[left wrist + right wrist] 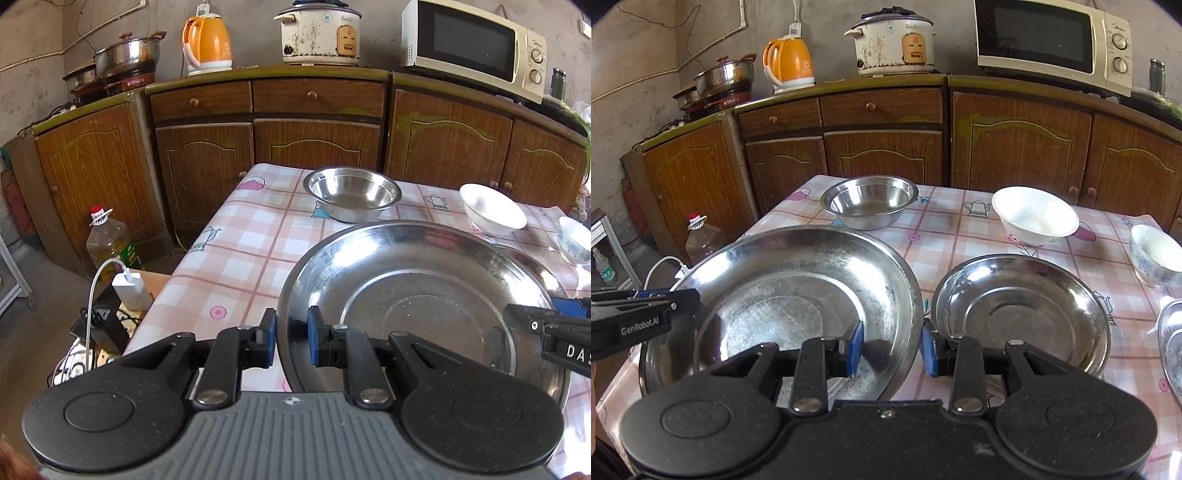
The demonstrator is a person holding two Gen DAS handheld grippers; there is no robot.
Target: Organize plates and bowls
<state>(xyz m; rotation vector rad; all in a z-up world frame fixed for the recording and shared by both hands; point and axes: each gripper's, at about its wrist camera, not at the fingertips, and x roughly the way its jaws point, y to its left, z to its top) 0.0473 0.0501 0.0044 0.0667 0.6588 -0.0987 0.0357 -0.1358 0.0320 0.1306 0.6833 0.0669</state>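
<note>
A large steel plate (424,295) (790,291) is tilted above the checked table (236,258). My left gripper (291,338) straddles its left rim, jaws close on it. My right gripper (892,347) straddles its right rim with a gap between pads and rim. A smaller steel plate (1021,314) lies flat to its right. A steel bowl (352,194) (870,201) stands at the table's far side, a white bowl (493,208) (1034,214) right of it, and a blue-patterned bowl (574,240) (1154,254) at the right edge.
Another steel dish's rim (1171,343) shows at the far right. Wooden cabinets (317,144) stand behind the table with a kettle (207,42), rice cooker (319,33) and microwave (472,48). An oil bottle (109,243) and chargers (131,291) sit left of the table.
</note>
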